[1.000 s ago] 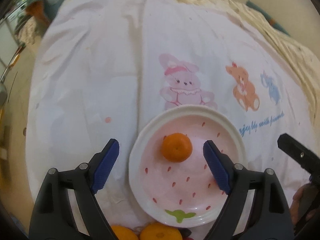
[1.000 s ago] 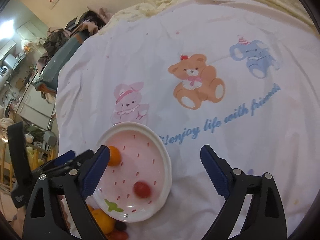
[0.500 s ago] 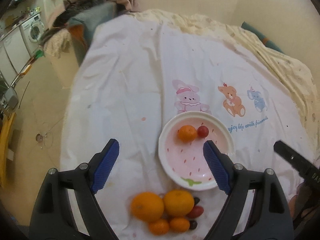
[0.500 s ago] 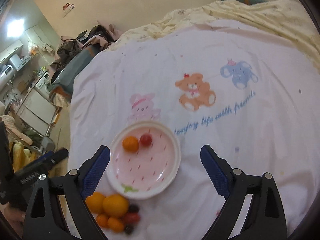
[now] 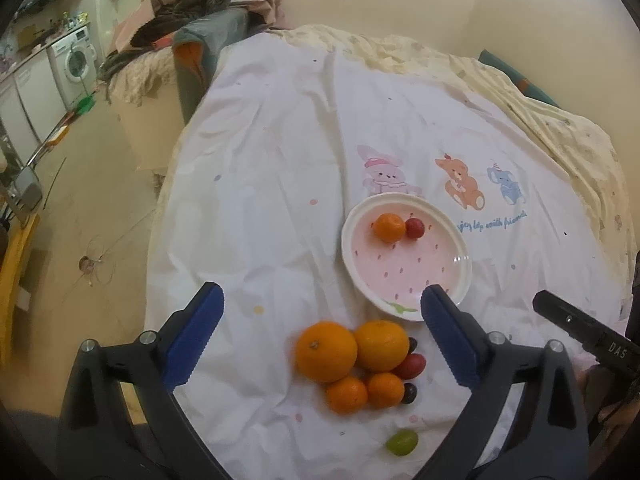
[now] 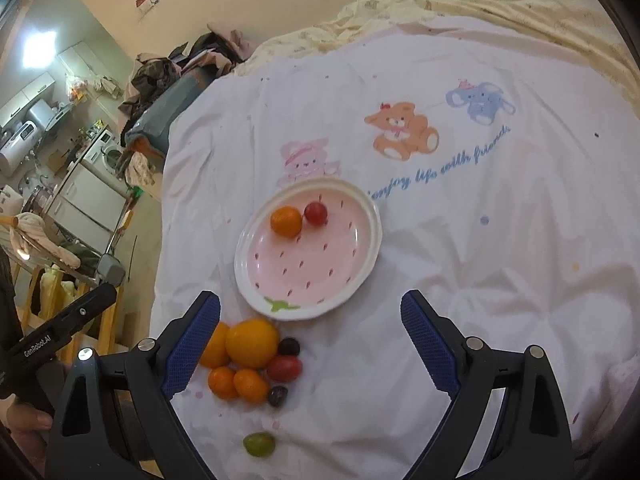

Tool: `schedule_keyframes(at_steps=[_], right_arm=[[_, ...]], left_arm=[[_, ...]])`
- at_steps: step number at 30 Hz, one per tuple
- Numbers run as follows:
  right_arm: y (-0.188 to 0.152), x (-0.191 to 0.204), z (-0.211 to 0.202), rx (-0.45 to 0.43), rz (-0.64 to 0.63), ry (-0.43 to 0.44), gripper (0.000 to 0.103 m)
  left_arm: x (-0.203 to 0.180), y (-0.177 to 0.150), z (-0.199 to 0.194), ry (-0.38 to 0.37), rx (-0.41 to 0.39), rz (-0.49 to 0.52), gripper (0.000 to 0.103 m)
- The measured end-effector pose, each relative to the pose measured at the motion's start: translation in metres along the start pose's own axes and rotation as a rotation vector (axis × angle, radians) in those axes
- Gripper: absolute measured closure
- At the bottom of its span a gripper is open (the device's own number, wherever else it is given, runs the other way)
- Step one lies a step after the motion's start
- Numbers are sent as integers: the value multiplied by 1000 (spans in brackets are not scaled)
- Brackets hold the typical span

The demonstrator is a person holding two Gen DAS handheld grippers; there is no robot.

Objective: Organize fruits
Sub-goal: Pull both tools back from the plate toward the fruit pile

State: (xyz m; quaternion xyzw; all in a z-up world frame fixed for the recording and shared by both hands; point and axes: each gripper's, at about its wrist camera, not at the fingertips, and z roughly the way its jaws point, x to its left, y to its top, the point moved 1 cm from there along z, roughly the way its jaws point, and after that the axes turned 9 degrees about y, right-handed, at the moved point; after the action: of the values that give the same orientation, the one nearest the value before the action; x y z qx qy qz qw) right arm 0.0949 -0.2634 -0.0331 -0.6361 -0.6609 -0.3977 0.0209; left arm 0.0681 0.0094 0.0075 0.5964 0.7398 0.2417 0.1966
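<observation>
A white plate with a pink strawberry print [image 5: 440,280] [image 6: 344,264] lies on the white cartoon sheet. It holds a small orange [image 5: 389,227] [image 6: 285,221] and a red cherry tomato [image 5: 415,228] [image 6: 315,213]. Nearer me lies a cluster of two big oranges [image 5: 326,351] [image 6: 252,343], two small oranges [image 5: 346,394] [image 6: 223,382], a red tomato [image 5: 409,365] [image 6: 284,368] and dark grapes [image 6: 289,346]. A green grape [image 5: 401,442] [image 6: 259,444] lies alone, closest. My left gripper [image 5: 320,340] and right gripper [image 6: 312,344] are both open and empty, raised above the fruit.
The sheet covers a bed [image 5: 280,140] with a yellow quilt [image 5: 540,112] along its far and right side. The bed's left edge drops to the floor [image 5: 88,208]. Clothes [image 5: 192,4], a washing machine [image 5: 76,60] and a rack [image 6: 60,264] stand at the left.
Both grippers have pulled back and up from the plate. The fruit cluster and the green grape have come into view. A red tomato now lies beside the orange on the plate.
</observation>
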Motion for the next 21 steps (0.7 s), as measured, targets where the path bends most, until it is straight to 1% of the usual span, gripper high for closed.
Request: schedule_keyframes(at_steps=[2,4,6,11,14,15,17,20,21], right_arm=[[-5,0,3,15,8,-1,9],[-9,-2,7,32,22,-4,9],[-11,-4,11,48,31,-10,9],[-12,-9,19,71,58,-12,9],[-16,-13,26,100,77,-34,9],[-18,-15,30,113,83,-34,9],[-20,-16,36,139,97,-27,9],[-24,-18,47,191,131,3,10],[-26,-18,50,208,140,15,17]], left_arm=[[1,-7,0,22,1,7,5],[1,-12,1,37,17,15,5],[-2,-14,3,37,34,31,5],[-6,-15,4,74,44,55,5],[-4,-17,10,62,48,53,5],[-3,-18,13,74,59,49,5],[0,-17,20,67,96,29,5],[5,-17,26,47,116,1,5],[5,-18,27,47,121,-3,5]])
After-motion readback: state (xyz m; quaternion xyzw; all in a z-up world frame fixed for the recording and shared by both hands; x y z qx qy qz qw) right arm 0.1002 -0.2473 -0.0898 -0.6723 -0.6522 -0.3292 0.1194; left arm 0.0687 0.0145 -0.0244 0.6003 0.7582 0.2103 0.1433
